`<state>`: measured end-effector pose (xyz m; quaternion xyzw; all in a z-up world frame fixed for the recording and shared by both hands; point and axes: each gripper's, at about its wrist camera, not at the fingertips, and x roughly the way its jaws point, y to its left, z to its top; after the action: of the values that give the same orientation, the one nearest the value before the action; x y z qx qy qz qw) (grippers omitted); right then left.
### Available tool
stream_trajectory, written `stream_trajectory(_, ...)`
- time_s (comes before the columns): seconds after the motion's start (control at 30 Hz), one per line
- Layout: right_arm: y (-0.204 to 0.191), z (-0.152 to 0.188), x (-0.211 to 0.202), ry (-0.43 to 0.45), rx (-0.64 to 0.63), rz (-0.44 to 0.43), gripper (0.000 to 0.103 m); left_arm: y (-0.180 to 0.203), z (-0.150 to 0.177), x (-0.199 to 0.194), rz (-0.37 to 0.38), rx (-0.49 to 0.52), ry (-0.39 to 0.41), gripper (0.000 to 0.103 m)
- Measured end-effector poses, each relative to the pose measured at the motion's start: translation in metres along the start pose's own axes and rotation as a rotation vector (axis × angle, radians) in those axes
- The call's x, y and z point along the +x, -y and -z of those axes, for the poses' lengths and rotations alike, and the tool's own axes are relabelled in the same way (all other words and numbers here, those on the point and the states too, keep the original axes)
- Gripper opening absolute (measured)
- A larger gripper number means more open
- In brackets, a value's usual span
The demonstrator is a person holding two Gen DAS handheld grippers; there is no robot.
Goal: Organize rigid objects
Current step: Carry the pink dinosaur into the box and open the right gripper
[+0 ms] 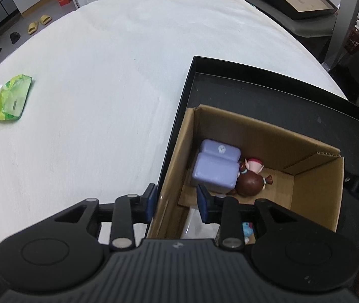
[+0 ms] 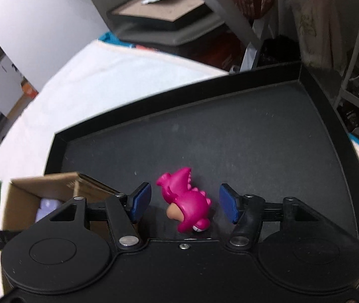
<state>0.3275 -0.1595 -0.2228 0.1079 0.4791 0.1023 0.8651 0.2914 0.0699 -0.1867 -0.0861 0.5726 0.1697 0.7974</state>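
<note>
- Right gripper (image 2: pixel 185 203) hangs over the black tray (image 2: pixel 229 136), jaws spread wide w/ the pink dinosaur toy (image 2: pixel 185 199) lying on its side between the pads – neither pad touches it. Prob. lined up that way so one squeeze takes it across the body.
- Dino lies on bare tray floor, just beside the cardboard box (image 2: pixel 28 189), not in it yet – looks like the next piece to be sorted.
- Left gripper (image 1: pixel 176 203) is released too, holds nothing. It straddles the box wall (image 1: pixel 171 166): one blue pad outside, other pad inside. Likely there to steady the box, or just parked; can't tell which.
- Box sits inside the tray, at its near-left corner – keeps the small stuff corralled.
- In the box: a lilac plastic block (image 1: pixel 216 168) against the left wall, a brown-haired doll (image 1: pixel 251 181) touching it, a small pink figure (image 1: pixel 253 165) behind the doll. Something blue (image 1: pixel 248 229) low down, mostly hidden by the gripper.
- Green packet (image 1: pixel 11 97) lies well apart on the white tablecloth (image 1: pixel 103 75) – soft wrapper, prob. not part of the rigid lot.
</note>
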Motion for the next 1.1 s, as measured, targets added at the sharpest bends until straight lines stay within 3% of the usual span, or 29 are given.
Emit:
stream_trajectory(0.23, -0.002, 0.005, 0.022, -0.057, -0.053, 0.033, 0.055, 0.007, -0.004, 0.006, -0.036, 0.005, -0.004, 0.039)
stream_trajectory(0.3, -0.01, 0.009, 0.023, -0.04, -0.12, 0.072, 0.044, 0.009, -0.004, 0.007, -0.046, 0.011, -0.005, 0.039)
stream_trajectory(0.47, -0.009, 0.009, 0.02, -0.04, -0.115, 0.077, 0.043, 0.013, -0.002, 0.005, -0.062, 0.021, 0.002, 0.039)
stream_trajectory(0.83, -0.009, 0.003, -0.01, 0.04, -0.097, 0.071, 0.043, 0.009, 0.004, -0.008, -0.013, 0.044, 0.029, 0.041)
stream_trajectory(1.1, -0.015, 0.0, -0.032, 0.097, -0.106, 0.054, 0.044, -0.006, 0.011, -0.017, 0.047, 0.002, 0.054, 0.04)
